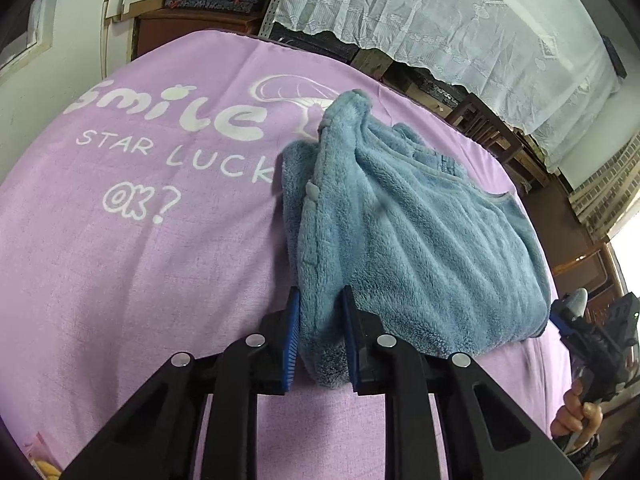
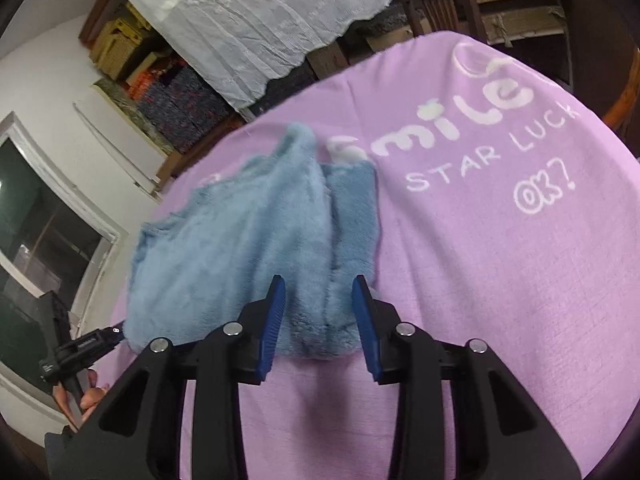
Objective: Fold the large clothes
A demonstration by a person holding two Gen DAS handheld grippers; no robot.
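Note:
A light blue fleece garment point(image 1: 420, 240) lies folded into a thick bundle on a purple printed sheet point(image 1: 140, 260). My left gripper point(image 1: 320, 320) is shut on the bundle's near left edge, with plush cloth bunched between its blue pads. My right gripper point(image 2: 320, 304) clamps the near edge at the other corner of the garment point(image 2: 240, 240), and fleece fills the gap between its pads. Each gripper shows in the other's view: the right one point(image 1: 568, 316) at the garment's right corner, the left one point(image 2: 112, 334) at its left corner.
The purple sheet point(image 2: 480, 280), printed with white lettering, covers a rounded table. Behind it hang a white lace curtain point(image 1: 440, 20) and stand stacked boxes point(image 2: 180, 100) and wooden chairs point(image 1: 492, 132). A window point(image 2: 40, 220) is on the wall. A hand point(image 1: 576, 412) holds the right gripper's handle.

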